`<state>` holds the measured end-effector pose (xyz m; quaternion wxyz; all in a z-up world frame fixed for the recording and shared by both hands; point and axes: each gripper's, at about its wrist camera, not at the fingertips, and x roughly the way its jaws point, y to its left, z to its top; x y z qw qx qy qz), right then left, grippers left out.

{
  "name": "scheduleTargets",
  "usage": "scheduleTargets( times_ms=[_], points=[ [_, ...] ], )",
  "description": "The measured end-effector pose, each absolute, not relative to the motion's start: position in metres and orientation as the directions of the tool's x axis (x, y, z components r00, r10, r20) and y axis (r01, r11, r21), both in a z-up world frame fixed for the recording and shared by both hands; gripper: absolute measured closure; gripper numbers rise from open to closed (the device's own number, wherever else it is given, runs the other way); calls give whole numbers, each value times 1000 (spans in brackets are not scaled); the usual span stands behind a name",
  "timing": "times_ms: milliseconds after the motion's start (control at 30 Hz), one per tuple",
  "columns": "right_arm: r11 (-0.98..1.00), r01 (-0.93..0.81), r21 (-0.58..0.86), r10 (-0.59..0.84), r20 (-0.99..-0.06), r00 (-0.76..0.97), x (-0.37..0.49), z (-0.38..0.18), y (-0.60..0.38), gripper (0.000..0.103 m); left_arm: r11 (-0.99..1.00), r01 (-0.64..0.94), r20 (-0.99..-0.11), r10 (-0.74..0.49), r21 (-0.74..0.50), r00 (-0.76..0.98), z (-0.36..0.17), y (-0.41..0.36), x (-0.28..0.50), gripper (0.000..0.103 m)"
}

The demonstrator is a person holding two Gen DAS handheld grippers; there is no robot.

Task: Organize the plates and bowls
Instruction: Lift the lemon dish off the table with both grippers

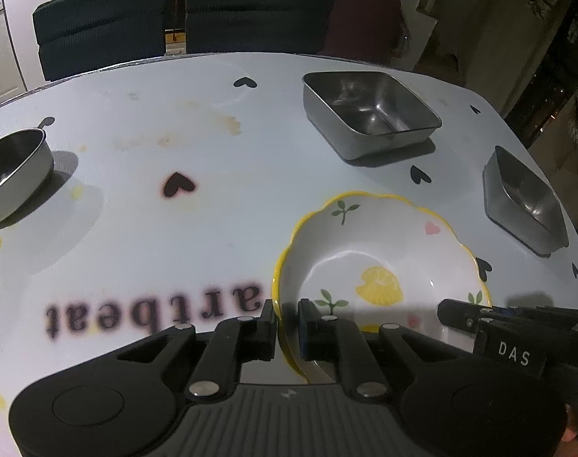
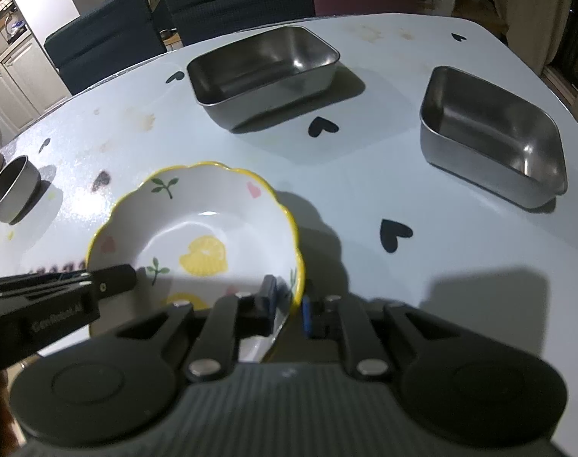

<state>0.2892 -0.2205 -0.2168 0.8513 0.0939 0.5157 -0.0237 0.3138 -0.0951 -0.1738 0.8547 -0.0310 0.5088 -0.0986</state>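
Both grippers are on the scalloped ceramic bowl: our left gripper straddles its near-left rim, one finger outside the yellow edge and one inside, and our right gripper does the same on the near-right rim. Jaws on each are narrow, with the rim between them; pads look to be against the wall, so we read both as clamped on the bowl, though the contact itself is partly hidden by the fingers. Bowl sits on the white heart-print table, near edge toward us and possibly tipped up a little; we can't confirm a lift from these views. Other pieces: a large steel tray at the back, a second steel tray off to the right, and a small round steel bowl far left, all well apart from the ceramic one and empty. Our read is that we're at the pick-up step for the ceramic bowl, with no stacking done yet. Next move needs both hands to rise together and level, so the rim doesn't twist or slip from either grip, then carry to whichever stack spot we pick. The steel trays look nestable; the ceramic bowl probably stays separate.
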Motion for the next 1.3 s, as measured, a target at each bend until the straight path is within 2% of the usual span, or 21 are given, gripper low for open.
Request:
scheduleTargets(
  times_ms=[367,667,1300],
  points=[
    [973,151,175,81,-870,487,291,-222,-224,84,977,131,-861,-211,-169,463,-175,-94,316,89],
    [982,116,148,71,-865,496,289,-215,-217,89,984,115,-853,-176,-137,492,-168,-92,314,91],
    [986,42,164,104,-783,613,258,-158,-216,91,984,101,-763,-178,-147,622,-105,-78,267,93]
  ],
)
